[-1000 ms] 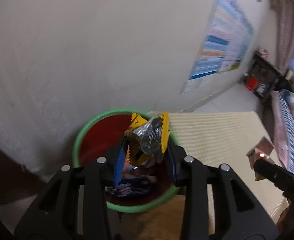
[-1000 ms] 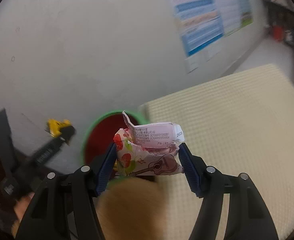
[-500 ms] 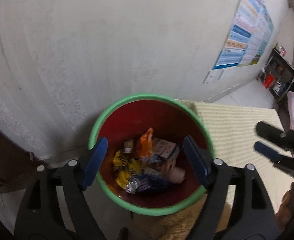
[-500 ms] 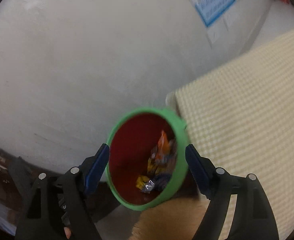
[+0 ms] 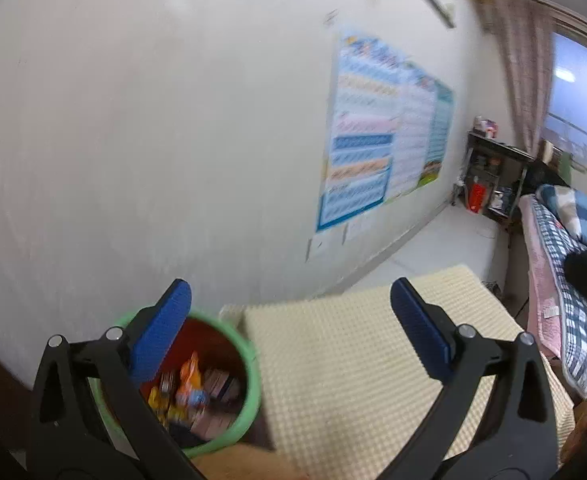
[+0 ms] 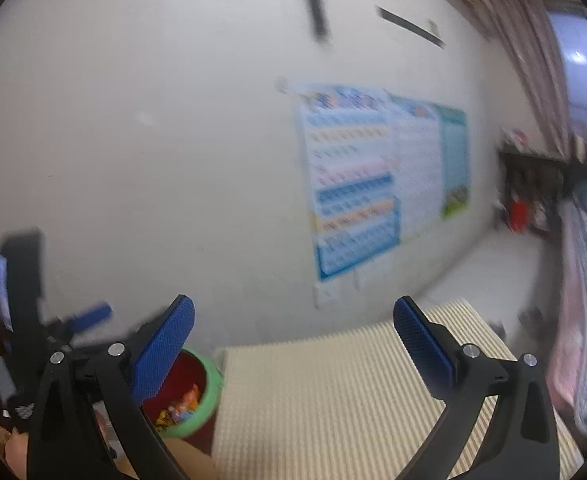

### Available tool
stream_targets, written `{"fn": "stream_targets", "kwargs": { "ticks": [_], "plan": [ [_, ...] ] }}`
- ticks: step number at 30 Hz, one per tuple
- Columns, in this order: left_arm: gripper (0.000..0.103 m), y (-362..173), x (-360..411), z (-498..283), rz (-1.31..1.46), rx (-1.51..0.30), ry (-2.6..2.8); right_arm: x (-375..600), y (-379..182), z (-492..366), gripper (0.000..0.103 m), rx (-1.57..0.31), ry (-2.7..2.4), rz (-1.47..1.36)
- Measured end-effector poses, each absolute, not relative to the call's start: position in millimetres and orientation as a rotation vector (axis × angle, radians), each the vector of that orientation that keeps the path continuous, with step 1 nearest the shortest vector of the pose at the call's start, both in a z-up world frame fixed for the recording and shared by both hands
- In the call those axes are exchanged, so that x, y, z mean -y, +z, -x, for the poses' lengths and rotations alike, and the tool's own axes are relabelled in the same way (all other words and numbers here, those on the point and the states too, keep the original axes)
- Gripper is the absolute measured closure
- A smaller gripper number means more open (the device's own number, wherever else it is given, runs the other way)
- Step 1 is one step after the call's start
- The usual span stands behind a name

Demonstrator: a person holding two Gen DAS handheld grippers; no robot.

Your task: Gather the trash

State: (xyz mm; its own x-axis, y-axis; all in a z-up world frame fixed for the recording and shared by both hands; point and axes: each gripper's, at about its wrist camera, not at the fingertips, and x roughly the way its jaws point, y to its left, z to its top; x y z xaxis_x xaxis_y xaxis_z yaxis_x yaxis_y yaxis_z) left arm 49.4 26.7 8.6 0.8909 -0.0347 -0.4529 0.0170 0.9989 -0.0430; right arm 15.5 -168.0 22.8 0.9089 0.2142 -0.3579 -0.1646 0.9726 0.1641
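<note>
**Both grippers empty, wrappers in the bin**

In the left wrist view, the left gripper had its blue fingers spread wide apart, having just been opening, with nothing between them. The green-rimmed red bin sat at the lower left of the frame, partly behind the left-hand finger. The wrappers, orange, yellow and a few darker ones, lay piled inside it, blurry but readable. Right of the bin, filling the lower middle, was a cream waffle-textured mat.

Same story in the right wrist view: the right gripper had just been opening too, fingers wide and empty. The bin showed at the lower left, just beside the left-hand finger, with trash in it. The other gripper showed blurred at the far left edge. A poster hung on the wall.
</note>
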Motion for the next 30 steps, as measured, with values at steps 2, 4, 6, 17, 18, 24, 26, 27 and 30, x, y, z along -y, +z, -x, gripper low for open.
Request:
{"fn": "stream_targets", "kwargs": {
  "ticks": [2,4,6,17,18,24,26,27,30],
  "plan": [
    [0.005,15.9,-6.2,-48.2,0.015,-0.458,-0.07,185.4,17.3,-12.0,0.007,-0.412,0.131,-0.178],
    [0.005,17.5,6.5,-47.0,0.001,-0.47,-0.098,207.5,8.8,3.0,0.007,-0.34,0.073,-0.221],
    [0.005,16.0,16.8,-42.6,-0.016,-0.47,-0.099,222.6,7.7,9.4,0.007,-0.303,-0.016,-0.23],
    [0.005,8.5,28.4,-31.3,-0.084,-0.47,-0.073,231.4,6.7,5.7,0.007,-0.362,-0.043,-0.217],
    [0.005,7.2,26.2,-27.9,-0.08,-0.474,-0.073,226.6,6.0,1.0,0.007,-0.366,-0.04,-0.214],
    [0.005,0.7,19.9,-28.1,-0.081,-0.495,-0.055,217.9,2.1,-4.6,0.007,-0.381,-0.04,-0.182],
    [0.005,-0.8,19.7,-28.6,-0.084,-0.498,-0.051,218.2,0.3,-6.1,0.007,-0.387,-0.036,-0.186],
    [0.005,-0.9,19.2,-29.7,-0.083,-0.5,-0.051,218.6,-0.9,-6.8,0.007,-0.392,-0.034,-0.19],
    [0.005,-2.2,18.4,-28.7,-0.079,-0.506,-0.05,219.7,-3.7,-8.6,0.007,-0.407,-0.039,-0.192]
  ]
}}
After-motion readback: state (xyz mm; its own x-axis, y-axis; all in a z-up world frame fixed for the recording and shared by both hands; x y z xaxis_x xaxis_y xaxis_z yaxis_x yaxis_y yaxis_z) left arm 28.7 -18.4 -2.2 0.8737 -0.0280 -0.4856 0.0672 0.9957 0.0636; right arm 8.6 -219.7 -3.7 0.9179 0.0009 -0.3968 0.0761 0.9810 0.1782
